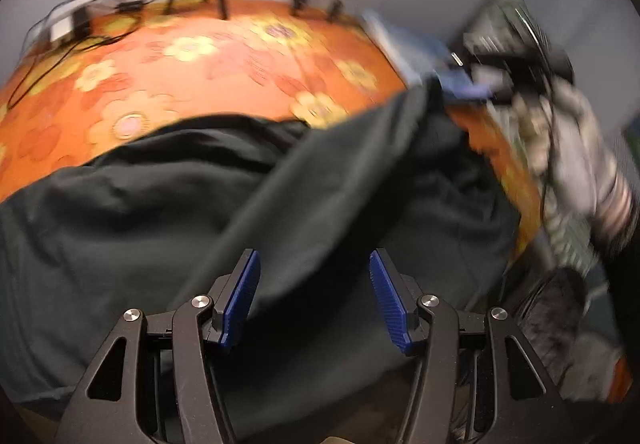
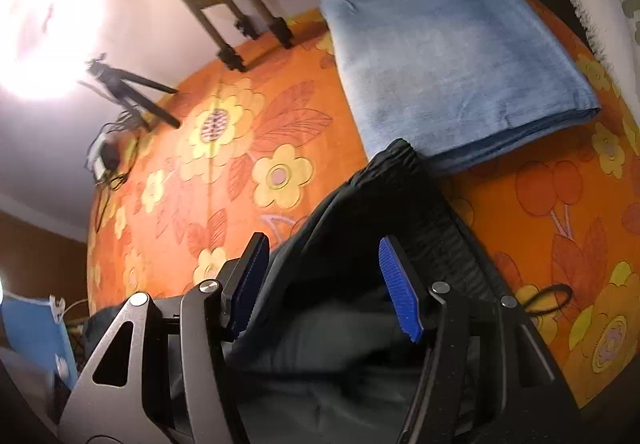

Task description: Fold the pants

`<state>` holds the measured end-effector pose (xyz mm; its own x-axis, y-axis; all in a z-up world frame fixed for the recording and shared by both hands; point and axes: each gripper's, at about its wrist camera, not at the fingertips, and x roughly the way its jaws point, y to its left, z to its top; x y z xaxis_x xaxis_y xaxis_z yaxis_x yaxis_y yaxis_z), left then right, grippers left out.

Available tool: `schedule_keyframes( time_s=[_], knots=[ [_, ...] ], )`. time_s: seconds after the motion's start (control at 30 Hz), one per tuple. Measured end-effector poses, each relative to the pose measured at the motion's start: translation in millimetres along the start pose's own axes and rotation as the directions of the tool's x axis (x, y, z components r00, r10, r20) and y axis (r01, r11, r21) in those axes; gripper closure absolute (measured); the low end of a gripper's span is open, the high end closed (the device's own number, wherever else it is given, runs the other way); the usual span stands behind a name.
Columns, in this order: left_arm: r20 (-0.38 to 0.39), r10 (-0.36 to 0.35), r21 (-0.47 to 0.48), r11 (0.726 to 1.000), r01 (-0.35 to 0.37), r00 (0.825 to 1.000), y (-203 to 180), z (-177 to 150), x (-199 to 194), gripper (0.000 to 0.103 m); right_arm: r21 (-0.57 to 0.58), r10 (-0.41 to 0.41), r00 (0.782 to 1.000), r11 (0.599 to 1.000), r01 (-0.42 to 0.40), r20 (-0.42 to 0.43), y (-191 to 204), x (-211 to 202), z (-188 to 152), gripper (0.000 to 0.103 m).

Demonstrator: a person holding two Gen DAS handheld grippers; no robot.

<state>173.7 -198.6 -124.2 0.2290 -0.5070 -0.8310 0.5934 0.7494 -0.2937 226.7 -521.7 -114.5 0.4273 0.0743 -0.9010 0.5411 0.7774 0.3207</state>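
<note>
The dark pants (image 1: pixel 168 204) lie heaped on the orange flowered cloth (image 1: pixel 200 56) of what looks like a bed, one layer thrown diagonally over the rest. Both tongs hang above the fabric. The left tongs (image 1: pixel 314 298) stand spread, their blue pads pressing on nothing, and the same goes for the right tongs (image 2: pixel 324 286), which hover over the ribbed waistband (image 2: pixel 424 204).

The likely trouble: that loose layer has landed askew, so the fold could set crooked or slide open unless it is smoothed. A pinch made now might catch only the top layer and drag it off the one beneath. The waistband's corner sits just beside the folded blue towel (image 2: pixel 452 64); a careless tug could snag or shift it. The left view is blurred, so the edges there are hard to judge.
</note>
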Motion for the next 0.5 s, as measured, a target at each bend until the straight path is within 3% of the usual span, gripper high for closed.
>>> schedule_keyframes(
  time_s=[0.13,0.3,0.4,0.43,0.5],
  knots=[
    [-0.010,0.094,0.132,0.987,-0.092,0.996,-24,-8,12,0.047,0.034,-0.074,0.996,0.997,0.076,-0.047,0,27,11,0.043],
    [0.021,0.278,0.290,0.918,-0.272,0.960,-42,-16,31,0.047,0.056,-0.134,0.989,0.989,0.138,-0.061,2,45,18,0.043],
    [0.037,0.317,0.314,0.897,-0.312,0.948,-41,-16,39,0.047,0.059,-0.159,0.985,0.985,0.163,-0.066,4,51,22,0.043],
    [0.041,0.317,0.307,0.899,-0.314,0.948,-38,-14,40,0.051,0.058,-0.165,0.984,0.984,0.169,-0.070,4,53,23,0.043],
    [0.041,0.307,0.294,0.906,-0.305,0.951,-34,-12,39,0.073,0.060,-0.173,0.982,0.982,0.177,-0.069,4,54,24,0.047]
  ],
)
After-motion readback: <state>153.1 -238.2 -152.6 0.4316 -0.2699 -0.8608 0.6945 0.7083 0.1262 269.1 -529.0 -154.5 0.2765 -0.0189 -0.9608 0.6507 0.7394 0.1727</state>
